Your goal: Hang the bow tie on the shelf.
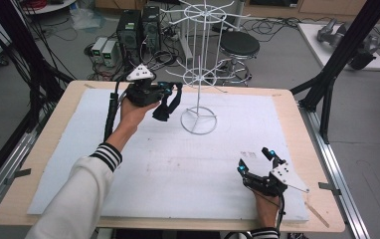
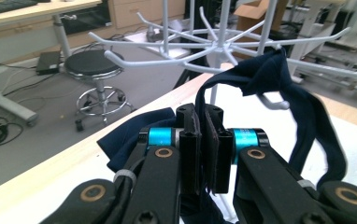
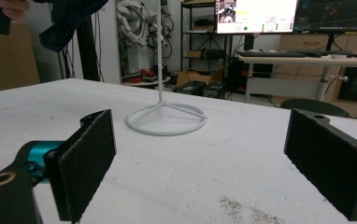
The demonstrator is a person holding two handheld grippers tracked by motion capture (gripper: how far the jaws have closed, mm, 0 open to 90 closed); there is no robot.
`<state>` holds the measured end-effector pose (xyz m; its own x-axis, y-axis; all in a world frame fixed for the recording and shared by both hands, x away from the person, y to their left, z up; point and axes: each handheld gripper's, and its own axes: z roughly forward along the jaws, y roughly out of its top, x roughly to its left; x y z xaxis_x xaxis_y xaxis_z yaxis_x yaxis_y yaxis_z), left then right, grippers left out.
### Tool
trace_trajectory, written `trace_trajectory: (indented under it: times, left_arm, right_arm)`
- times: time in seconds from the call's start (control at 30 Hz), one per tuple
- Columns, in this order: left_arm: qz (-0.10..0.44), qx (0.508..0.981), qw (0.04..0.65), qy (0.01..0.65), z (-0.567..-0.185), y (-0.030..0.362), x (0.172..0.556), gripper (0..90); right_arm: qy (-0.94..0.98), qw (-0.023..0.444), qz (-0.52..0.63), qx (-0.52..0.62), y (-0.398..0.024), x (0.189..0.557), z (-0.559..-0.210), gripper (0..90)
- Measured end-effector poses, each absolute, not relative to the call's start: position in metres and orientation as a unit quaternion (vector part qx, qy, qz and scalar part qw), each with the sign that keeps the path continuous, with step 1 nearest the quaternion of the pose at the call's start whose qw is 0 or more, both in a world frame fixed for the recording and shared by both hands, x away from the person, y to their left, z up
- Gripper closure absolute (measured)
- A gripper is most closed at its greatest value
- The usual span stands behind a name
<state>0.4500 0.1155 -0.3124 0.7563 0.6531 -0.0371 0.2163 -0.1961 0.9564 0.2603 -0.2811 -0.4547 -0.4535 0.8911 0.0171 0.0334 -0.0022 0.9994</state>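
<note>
A white wire rack (image 1: 198, 74) with hooked arms stands on a ring base (image 1: 198, 121) at the back middle of the table. My left gripper (image 1: 172, 90) is raised beside it, shut on a dark navy cloth (image 1: 166, 106) that hangs below the jaws. In the left gripper view the cloth (image 2: 272, 70) is pinched between the closed jaws of the left gripper (image 2: 203, 116) and loops over a white hook (image 2: 275, 101) of the rack. My right gripper (image 1: 253, 159) rests low at the front right, open and holding nothing; in its own view the right gripper (image 3: 200, 154) faces the ring base (image 3: 166, 119).
A white foam board (image 1: 128, 164) covers the wooden table (image 1: 297, 114). Black frame posts (image 1: 344, 45) rise at the right. On the floor beyond the table stand a black stool (image 1: 239, 46) and computer boxes (image 1: 138, 27) among cables.
</note>
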Motion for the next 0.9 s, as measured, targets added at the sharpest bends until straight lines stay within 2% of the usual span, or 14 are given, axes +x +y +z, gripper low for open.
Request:
trace_trajectory:
  times: [0.23,0.5,0.6,0.63,0.67,0.7,0.73,0.77,0.8,0.83,0.9]
  left_arm:
    - [0.196,0.752,0.559,0.29,-0.317,0.114,0.45,84.6]
    - [0.199,0.758,0.55,0.289,-0.322,0.115,0.449,76.5]
    - [0.192,0.759,0.551,0.289,-0.325,0.117,0.448,68.2]
    - [0.191,0.757,0.554,0.289,-0.326,0.117,0.447,63.0]
    - [0.192,0.757,0.555,0.289,-0.326,0.118,0.447,55.7]
    - [0.193,0.756,0.555,0.289,-0.327,0.118,0.446,44.7]
    - [0.196,0.756,0.556,0.286,-0.327,0.118,0.445,44.7]
    - [0.199,0.755,0.558,0.283,-0.328,0.119,0.444,40.7]
    - [0.204,0.752,0.559,0.285,-0.329,0.12,0.443,29.6]
    - [0.203,0.75,0.56,0.287,-0.331,0.122,0.442,29.6]
    - [0.201,0.742,0.572,0.286,-0.335,0.128,0.437,23.2]
  right_arm:
    - [0.606,0.362,0.599,0.377,-0.281,0.26,-0.455,8.2]
    - [0.606,0.362,0.599,0.378,-0.282,0.26,-0.455,8.2]
    - [0.606,0.362,0.599,0.378,-0.282,0.26,-0.455,8.2]
    - [0.606,0.362,0.599,0.378,-0.282,0.26,-0.455,8.1]
    - [0.606,0.362,0.599,0.377,-0.282,0.26,-0.455,8.2]
    - [0.606,0.362,0.6,0.377,-0.282,0.26,-0.455,8.2]
    - [0.606,0.362,0.6,0.377,-0.282,0.26,-0.455,8.2]
    - [0.607,0.362,0.598,0.378,-0.281,0.26,-0.455,8.2]
    - [0.607,0.362,0.599,0.377,-0.282,0.26,-0.455,8.2]
    - [0.606,0.362,0.599,0.377,-0.281,0.26,-0.455,8.2]
    - [0.607,0.362,0.598,0.378,-0.281,0.26,-0.455,8.2]
